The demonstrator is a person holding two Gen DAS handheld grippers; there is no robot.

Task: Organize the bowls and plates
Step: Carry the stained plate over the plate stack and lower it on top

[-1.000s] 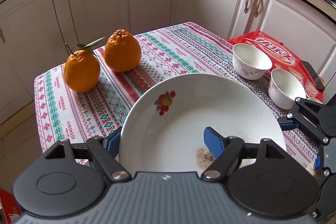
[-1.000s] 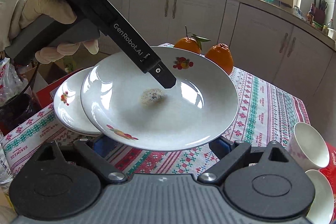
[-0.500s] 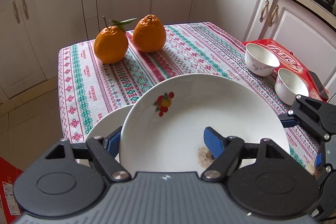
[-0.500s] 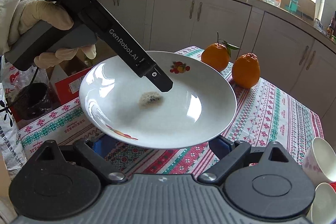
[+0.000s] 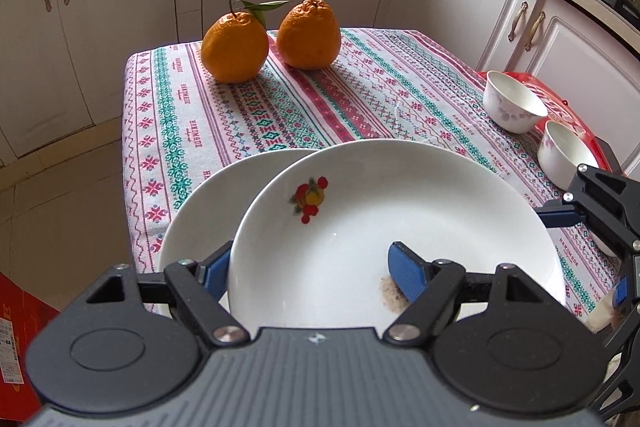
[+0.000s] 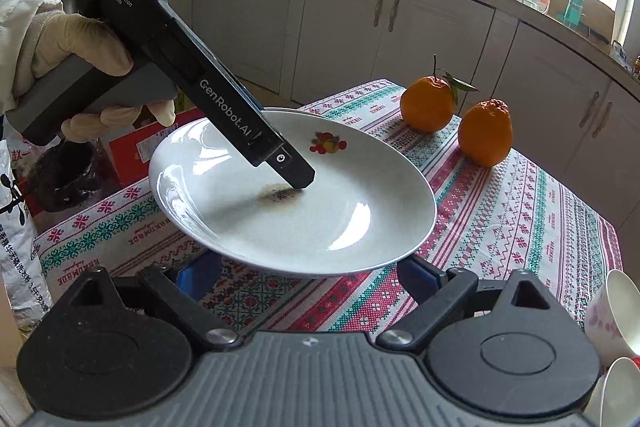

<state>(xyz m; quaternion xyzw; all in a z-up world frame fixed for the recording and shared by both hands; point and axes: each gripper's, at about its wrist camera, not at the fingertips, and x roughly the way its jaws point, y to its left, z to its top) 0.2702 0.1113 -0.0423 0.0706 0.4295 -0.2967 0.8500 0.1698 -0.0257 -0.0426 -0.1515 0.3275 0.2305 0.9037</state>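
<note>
While the left gripper (image 5: 308, 273) clamps it, the white plate (image 5: 380, 227) shows a fruit motif and brown smear.

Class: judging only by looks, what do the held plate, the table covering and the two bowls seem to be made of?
Held plate: probably glazed ceramic; glossy white with window glare and a printed fruit motif.
Table covering: woven fabric, matte, stitch-like pattern.
Two bowls: likely glazed porcelain; smooth white, faint pink floral print.

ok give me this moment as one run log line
left tool: shut on plate | plate: above second plate | right tool: open, below held plate | bowls: untouched
</note>
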